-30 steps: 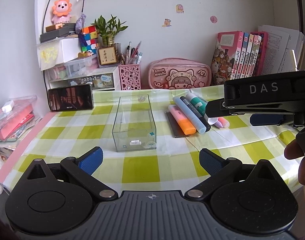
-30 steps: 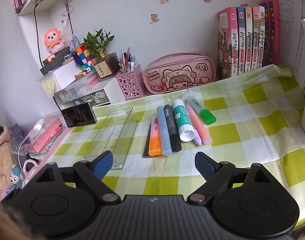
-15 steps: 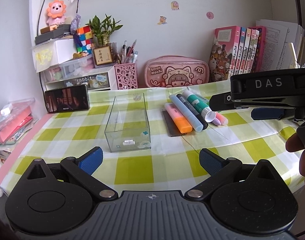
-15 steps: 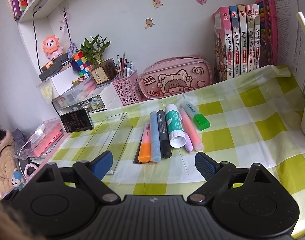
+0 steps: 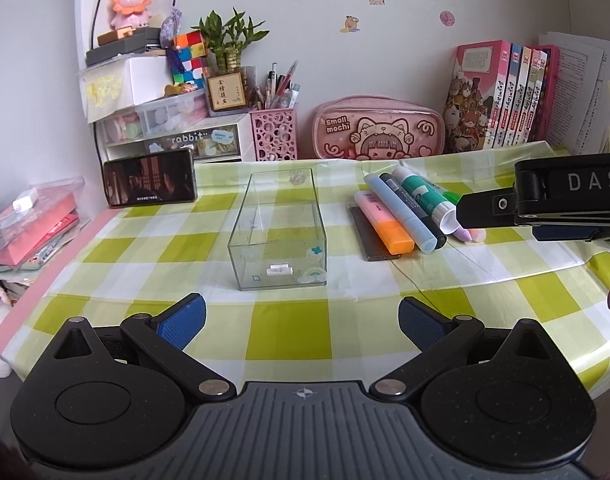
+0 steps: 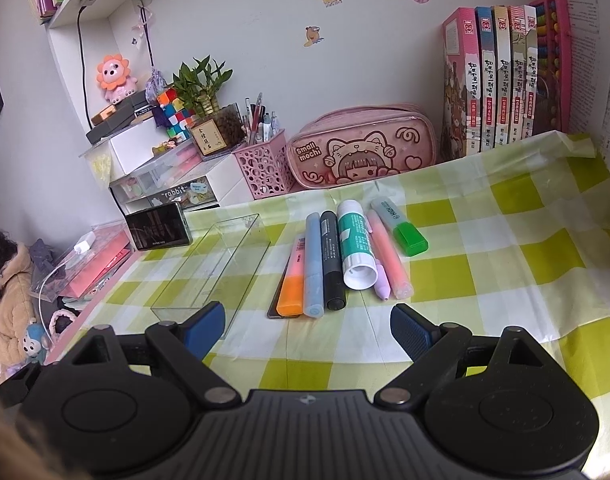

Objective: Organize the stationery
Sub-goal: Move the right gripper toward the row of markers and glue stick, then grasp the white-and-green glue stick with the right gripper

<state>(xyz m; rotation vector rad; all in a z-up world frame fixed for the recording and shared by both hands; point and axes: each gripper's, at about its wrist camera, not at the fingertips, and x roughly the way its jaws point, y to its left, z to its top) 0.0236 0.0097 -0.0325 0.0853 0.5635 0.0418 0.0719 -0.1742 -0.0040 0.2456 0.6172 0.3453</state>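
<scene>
Both the left gripper [image 5: 301,316] and right gripper [image 6: 307,326] are hovering with jaws spread and empty, while the pens [image 6: 332,258] are lying beside the clear box [image 5: 279,227] on the surface, looking light, smooth-barrelled and best pinched mid-barrel.

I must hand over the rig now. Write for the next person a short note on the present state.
Left tool: open, holds nothing, hovers before the clear box.
Right tool: open, holds nothing, hovers before the row of pens.
Things: orange highlighter, blue marker, black marker, glue stick, pink highlighter and green highlighter lie together on the tablecloth, right of the box.
Done: nothing is in the box.
Left: all of it.
</scene>
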